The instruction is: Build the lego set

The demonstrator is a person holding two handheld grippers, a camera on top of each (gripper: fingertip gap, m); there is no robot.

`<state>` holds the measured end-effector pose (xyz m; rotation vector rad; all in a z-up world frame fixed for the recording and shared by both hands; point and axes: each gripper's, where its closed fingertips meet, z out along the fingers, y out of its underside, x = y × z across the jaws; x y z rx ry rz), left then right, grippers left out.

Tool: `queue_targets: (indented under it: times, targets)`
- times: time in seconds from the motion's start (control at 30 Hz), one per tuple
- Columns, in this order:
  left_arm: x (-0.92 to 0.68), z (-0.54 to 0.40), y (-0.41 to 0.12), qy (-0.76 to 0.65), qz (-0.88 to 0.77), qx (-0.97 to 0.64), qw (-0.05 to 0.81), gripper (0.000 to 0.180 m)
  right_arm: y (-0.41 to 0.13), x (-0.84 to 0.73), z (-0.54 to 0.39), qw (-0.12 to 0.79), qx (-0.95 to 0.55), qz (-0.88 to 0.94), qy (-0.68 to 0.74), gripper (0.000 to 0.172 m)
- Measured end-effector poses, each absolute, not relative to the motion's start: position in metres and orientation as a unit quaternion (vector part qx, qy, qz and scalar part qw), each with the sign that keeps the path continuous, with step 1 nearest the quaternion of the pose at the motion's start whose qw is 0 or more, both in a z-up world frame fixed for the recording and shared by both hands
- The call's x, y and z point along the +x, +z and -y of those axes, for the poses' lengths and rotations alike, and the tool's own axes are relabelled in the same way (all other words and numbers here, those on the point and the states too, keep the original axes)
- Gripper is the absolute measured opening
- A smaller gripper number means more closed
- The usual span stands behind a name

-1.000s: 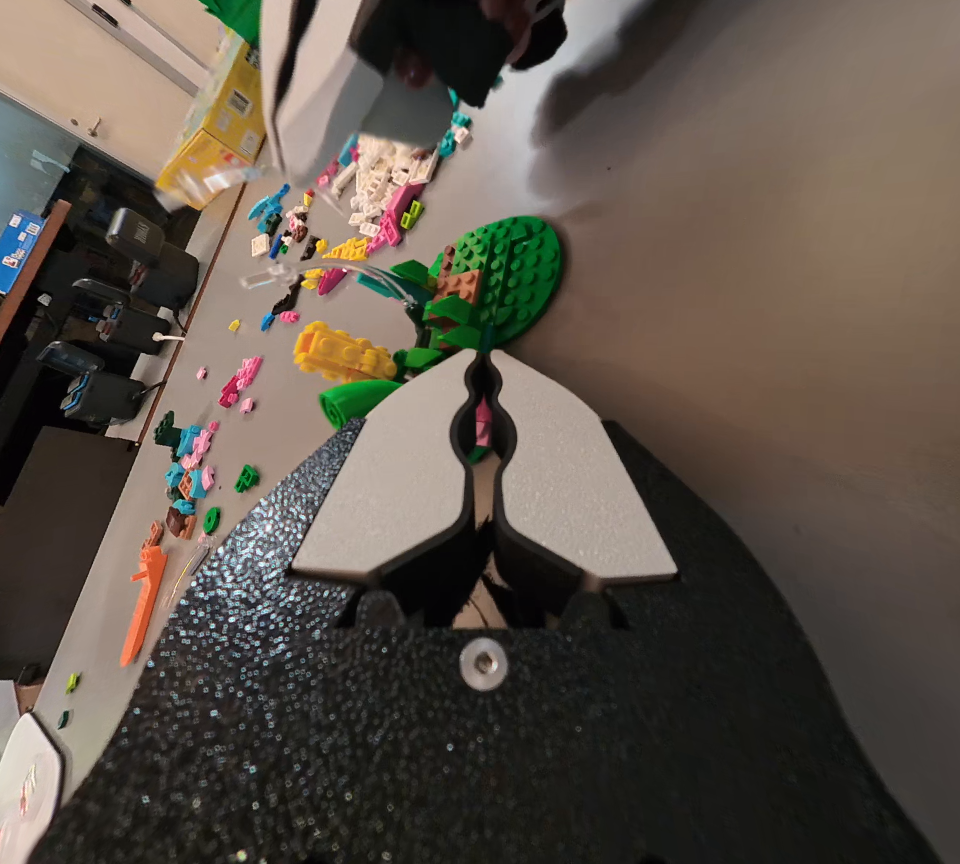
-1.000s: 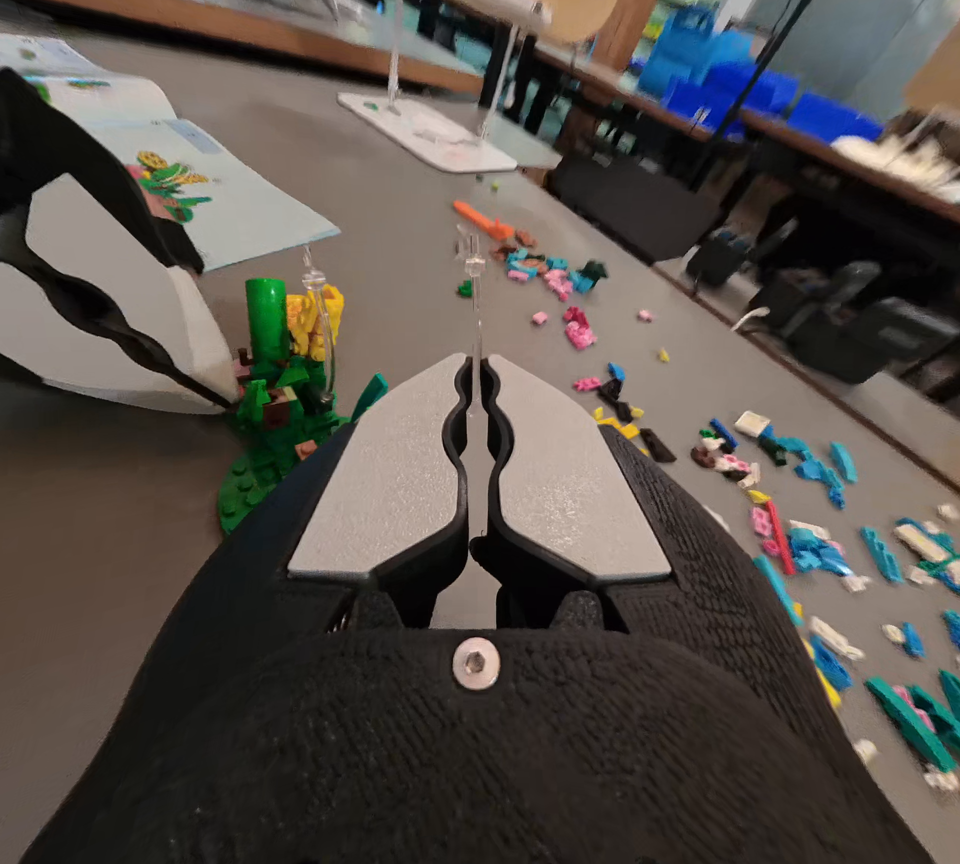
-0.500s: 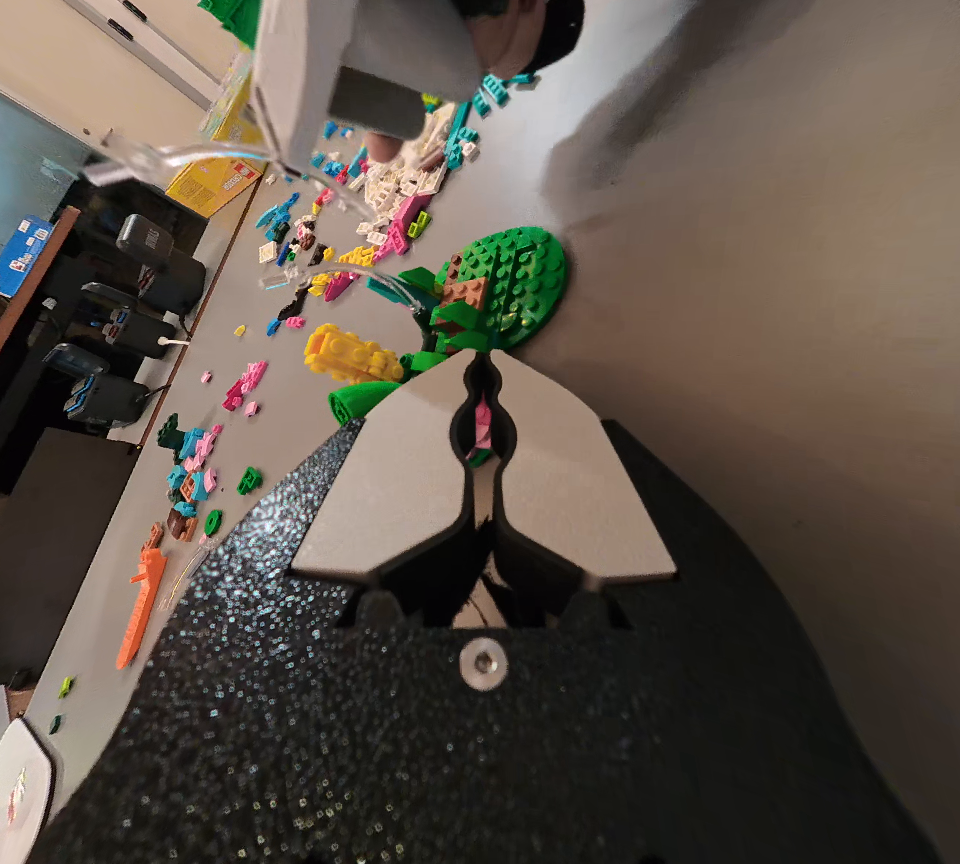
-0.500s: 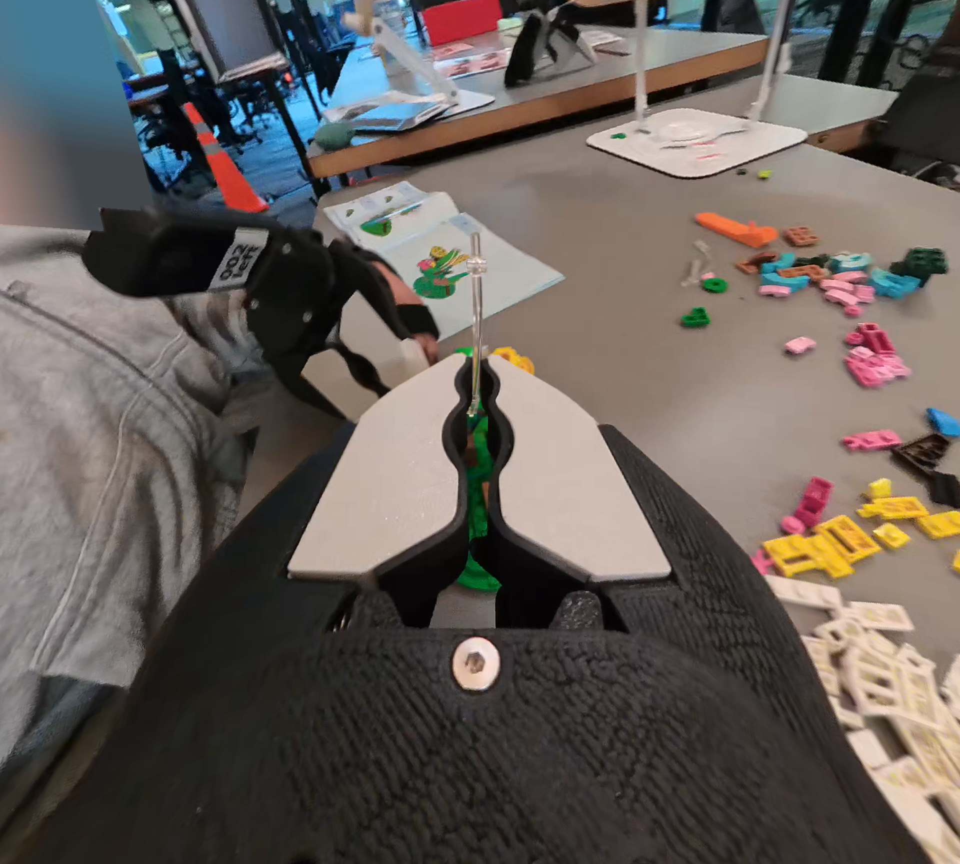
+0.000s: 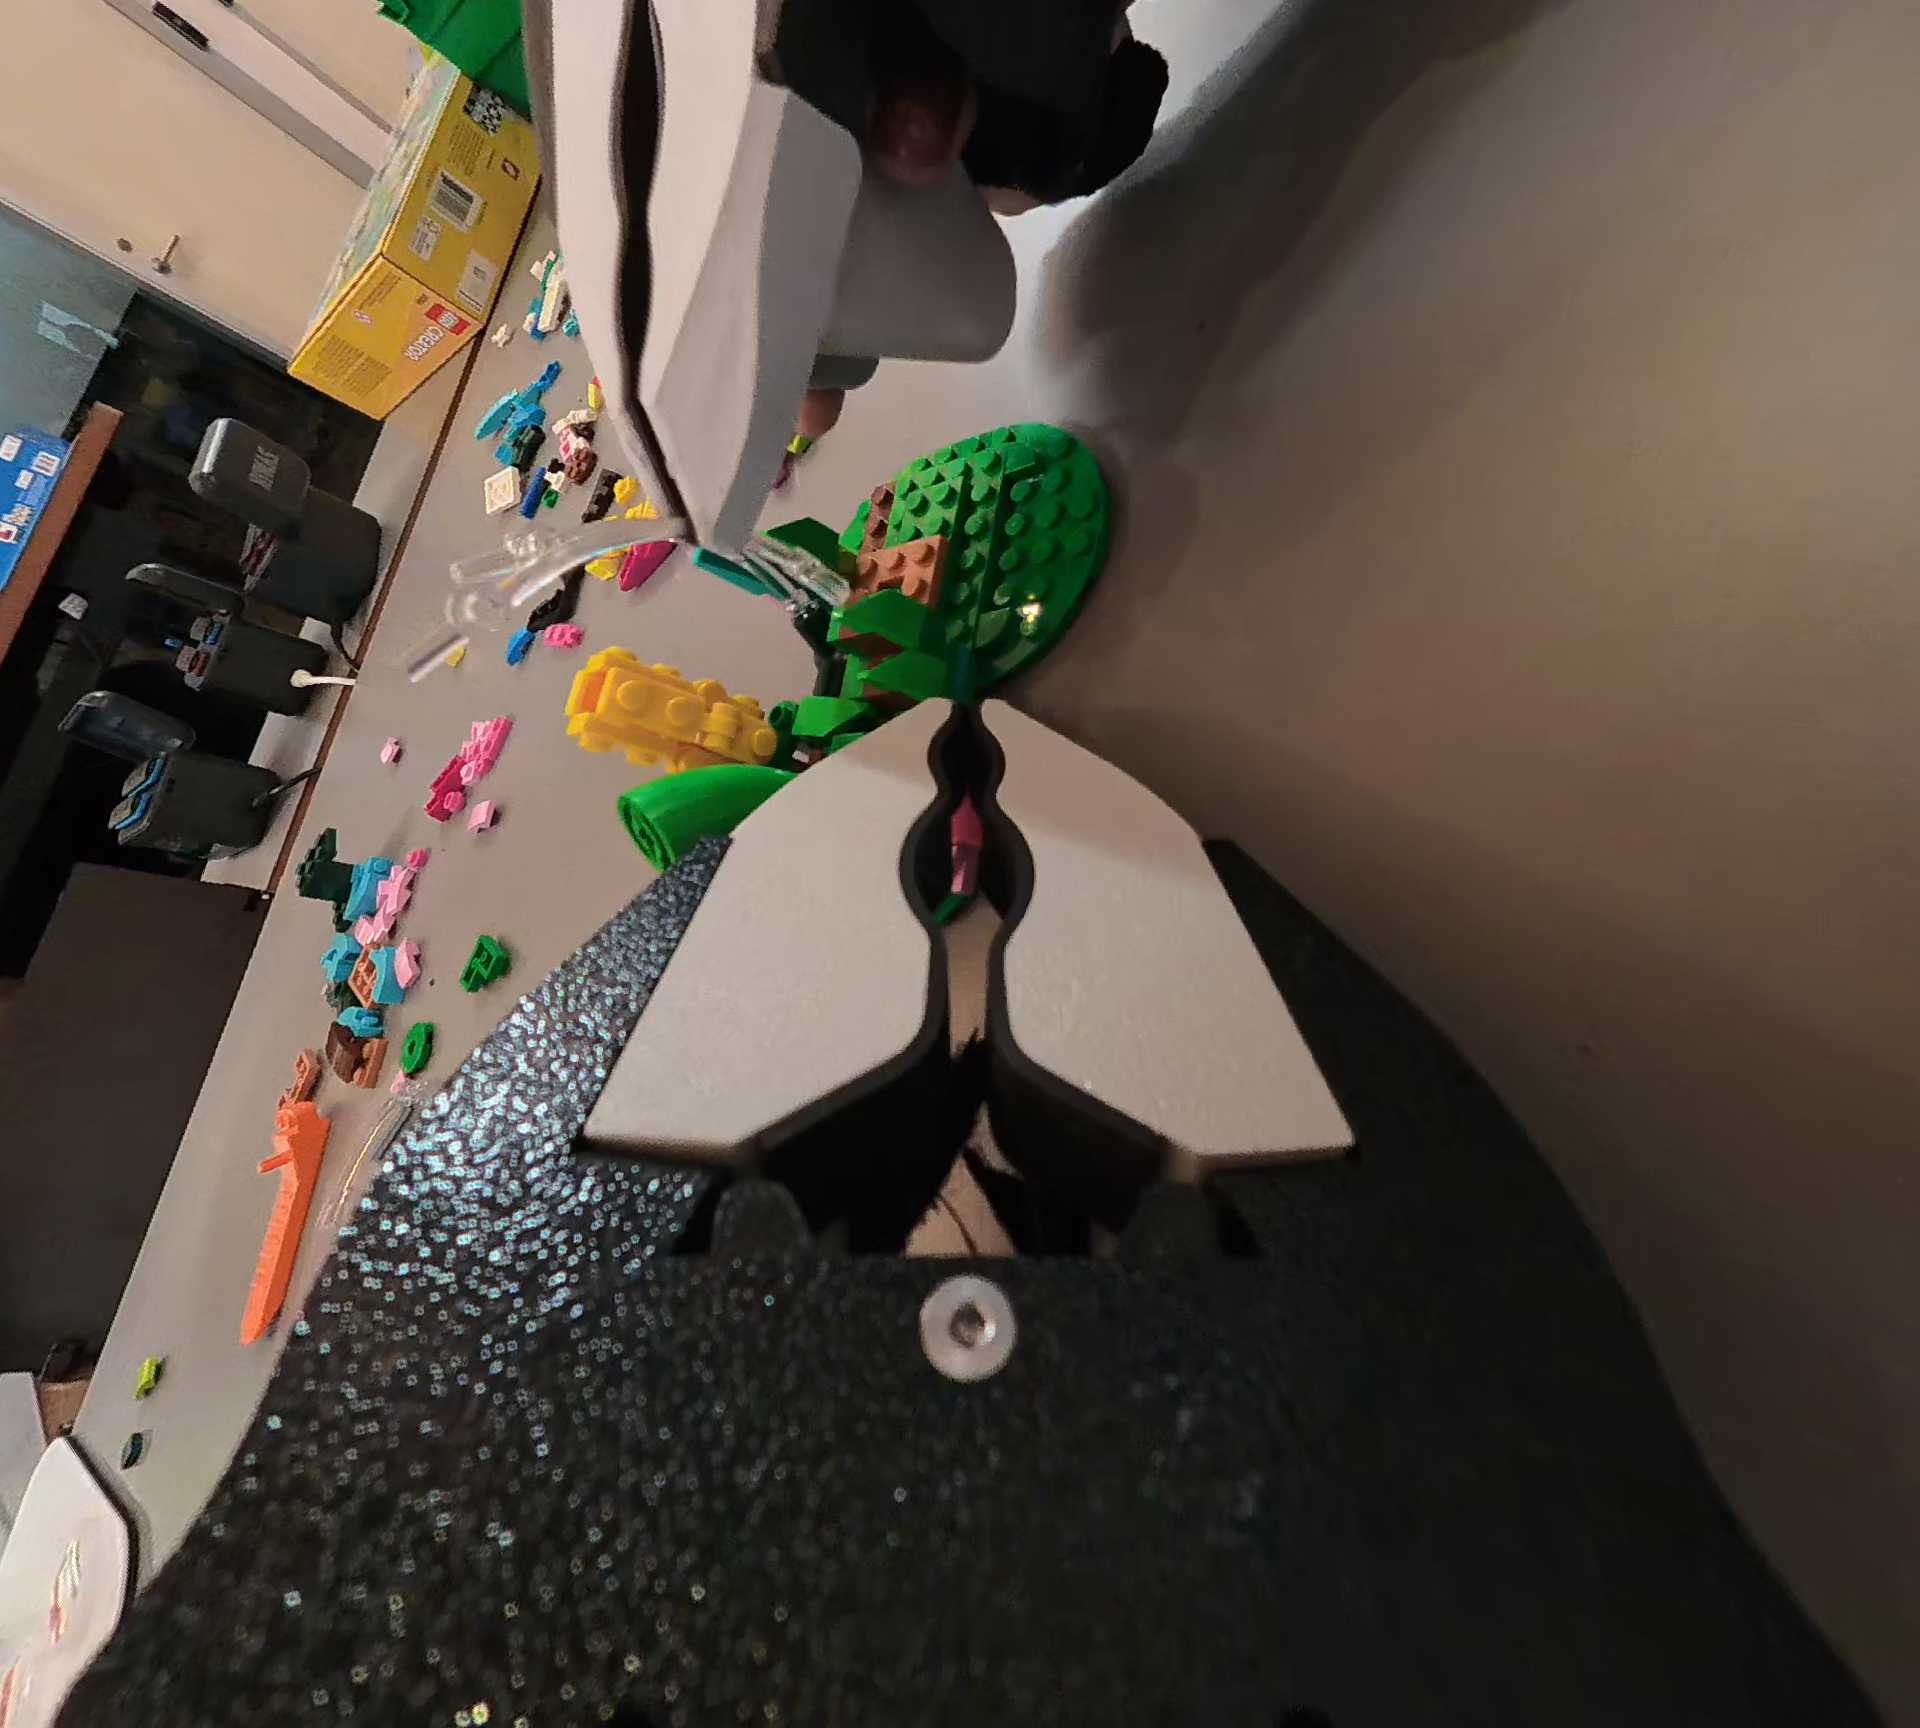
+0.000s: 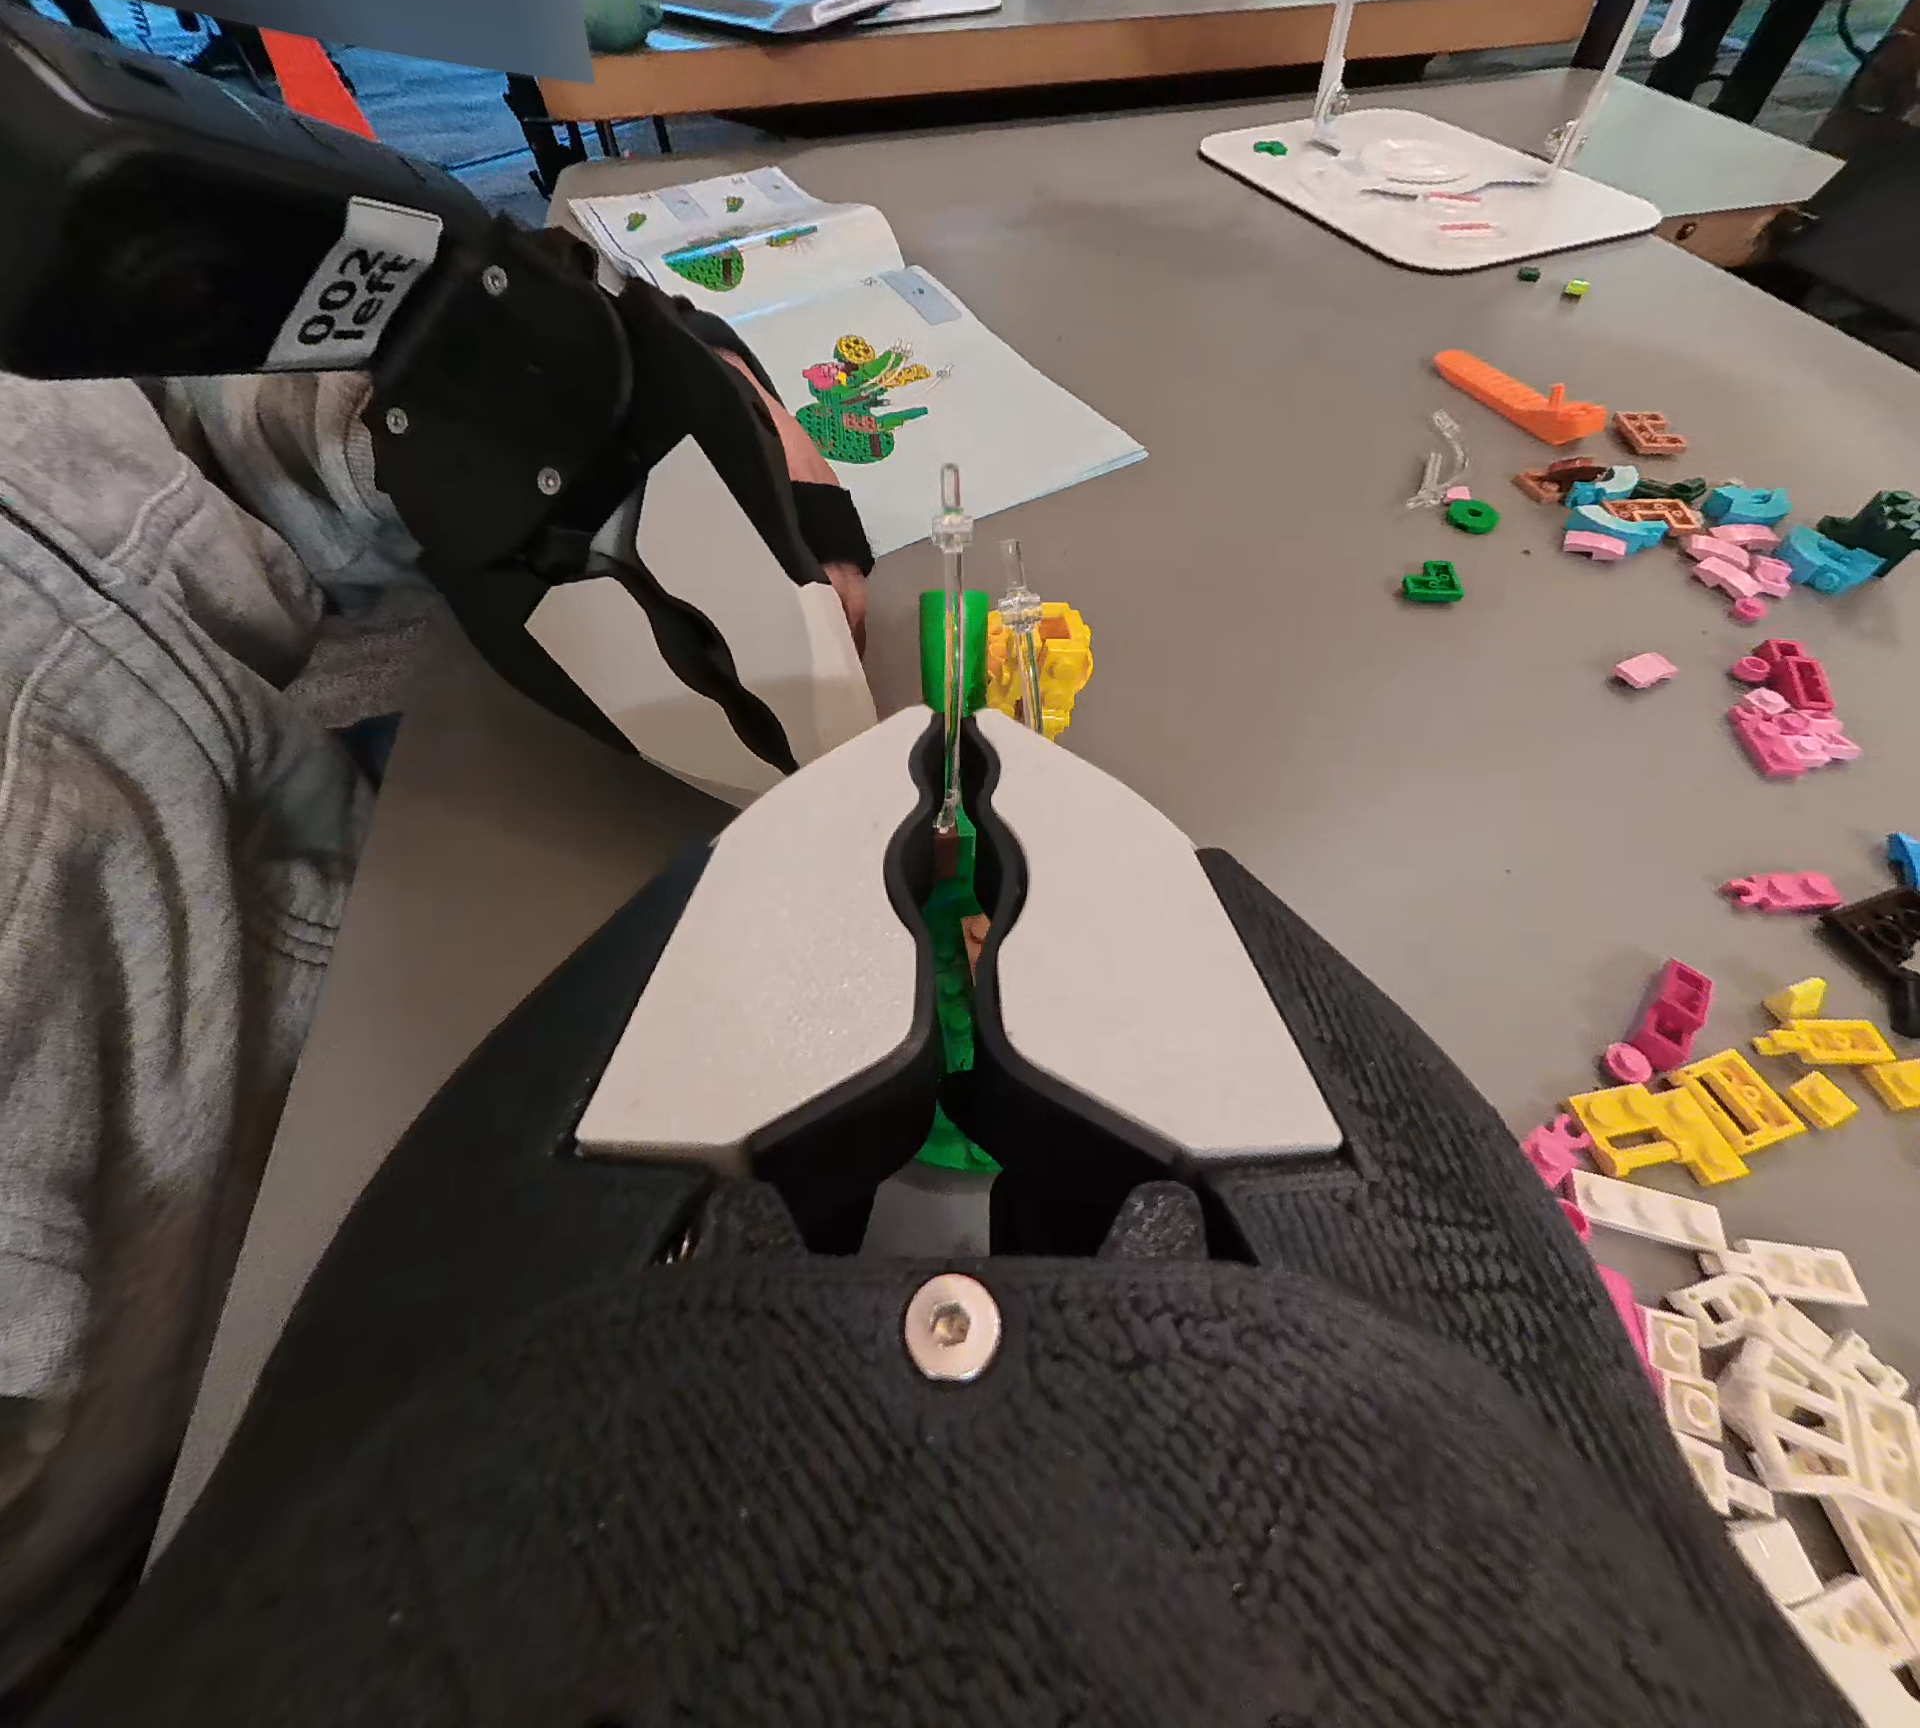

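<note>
The right gripper (image 6: 954, 728) has matte pale-grey fingers edged in wavy black rubber, and they are pinched on a thin clear plastic stem (image 6: 950, 598) that stands up between the tips, glossy and slightly curved, with a small collar near its top. Just beyond stands a second clear stem (image 6: 1018, 629), rooted in the brick plant model (image 5: 966, 556), a studded round green base carrying brown and green bricks, a smooth green cone (image 6: 951, 655) and a knobbly yellow flower (image 6: 1049, 660). The left gripper (image 5: 961, 722), with the same grey fingers on a rough, speckled black body, has its tips pressed together at the near rim of that base; a small pink piece (image 5: 966, 837) shows in the hollow behind the tips, and whether it is gripped I cannot tell. The flat grey table (image 6: 1299, 691) is smooth and bare around the model. To one side lies an open instruction booklet (image 6: 883, 348) near the table's far edge; to the other, scattered loose bricks (image 6: 1766, 712), an orange brick separator (image 6: 1512, 400) and a pile of white plates (image 6: 1797, 1398), with open surface between them and the model.
</note>
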<state>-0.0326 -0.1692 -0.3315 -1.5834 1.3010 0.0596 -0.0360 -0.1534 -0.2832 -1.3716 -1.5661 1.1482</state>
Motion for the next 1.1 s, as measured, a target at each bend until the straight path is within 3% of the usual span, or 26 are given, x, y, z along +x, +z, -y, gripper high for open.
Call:
queue_targets:
  times: [1.1]
  targets:
    - [-0.0272, 0.1715, -0.3283, 0.006, -0.538, -0.658, 0.527, 0.0, -0.286, -0.0379, 0.162, 0.361, -0.541, 0.607, 0.457, 0.001]
